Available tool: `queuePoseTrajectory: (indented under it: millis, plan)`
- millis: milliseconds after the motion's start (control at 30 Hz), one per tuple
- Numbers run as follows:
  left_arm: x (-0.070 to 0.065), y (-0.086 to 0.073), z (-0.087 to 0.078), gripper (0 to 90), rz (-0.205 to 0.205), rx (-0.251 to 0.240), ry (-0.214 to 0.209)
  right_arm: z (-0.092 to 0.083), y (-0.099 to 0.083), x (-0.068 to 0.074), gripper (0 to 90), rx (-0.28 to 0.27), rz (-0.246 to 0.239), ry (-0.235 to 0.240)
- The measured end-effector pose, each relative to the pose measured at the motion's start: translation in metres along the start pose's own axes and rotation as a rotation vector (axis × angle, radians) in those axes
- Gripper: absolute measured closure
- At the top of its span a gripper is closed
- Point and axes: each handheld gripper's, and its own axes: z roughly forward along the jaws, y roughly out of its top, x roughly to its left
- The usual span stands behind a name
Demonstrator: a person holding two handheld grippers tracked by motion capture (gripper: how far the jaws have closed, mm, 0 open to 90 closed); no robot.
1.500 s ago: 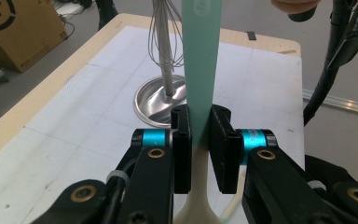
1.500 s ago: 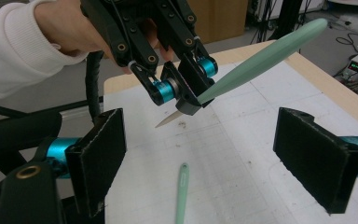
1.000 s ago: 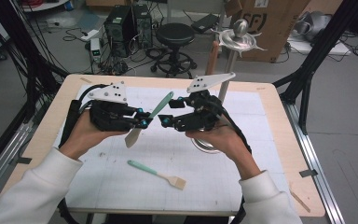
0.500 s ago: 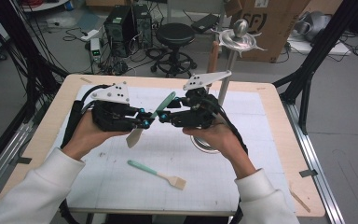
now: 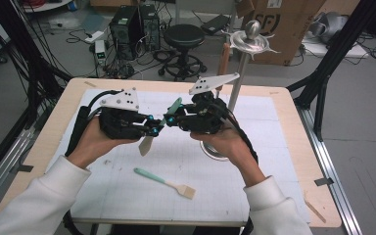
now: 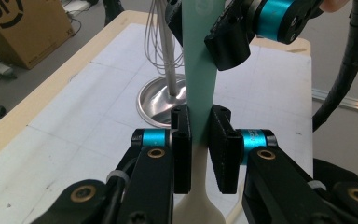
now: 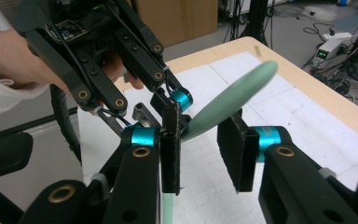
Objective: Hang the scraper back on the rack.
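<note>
A spatula with a mint-green handle and a pale blade is held tilted above the mat. My left gripper is shut on it low on the handle, just above the blade; its pads clamp the handle from both sides in the left gripper view. My right gripper faces it from the right. Its jaws have just been closing, and the handle's upper part now runs between them. A gap remains at one pad, so the right gripper is open.
A pastry brush with a mint handle lies on the white gridded mat near the front. A metal stand with a round base rises behind my right hand, and a whisk hangs from it.
The right gripper's jaws have narrowed around the spatula handle. The left gripper and the spatula have stayed where they were.
</note>
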Motion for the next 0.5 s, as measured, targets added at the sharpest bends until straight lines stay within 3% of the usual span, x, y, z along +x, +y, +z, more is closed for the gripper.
queuePoseTrajectory:
  millis: [167, 233, 500]
  plan:
    - [-0.0013, -0.0003, 0.0024, 79.8, 0.012, 0.004, 0.007, 0.0013, 0.0008, -0.0001, 75.2, 0.005, 0.001, 0.018]
    - [-0.0023, 0.0, 0.0034, 79.9, 0.021, 0.01, 0.005, 0.0017, 0.001, -0.0007, 79.2, 0.005, 0.014, 0.045]
    - [-0.0009, -0.0042, 0.0075, 79.6, -0.01, 0.006, -0.022, 0.0065, 0.0025, 0.0025, 82.1, 0.021, -0.025, 0.045]
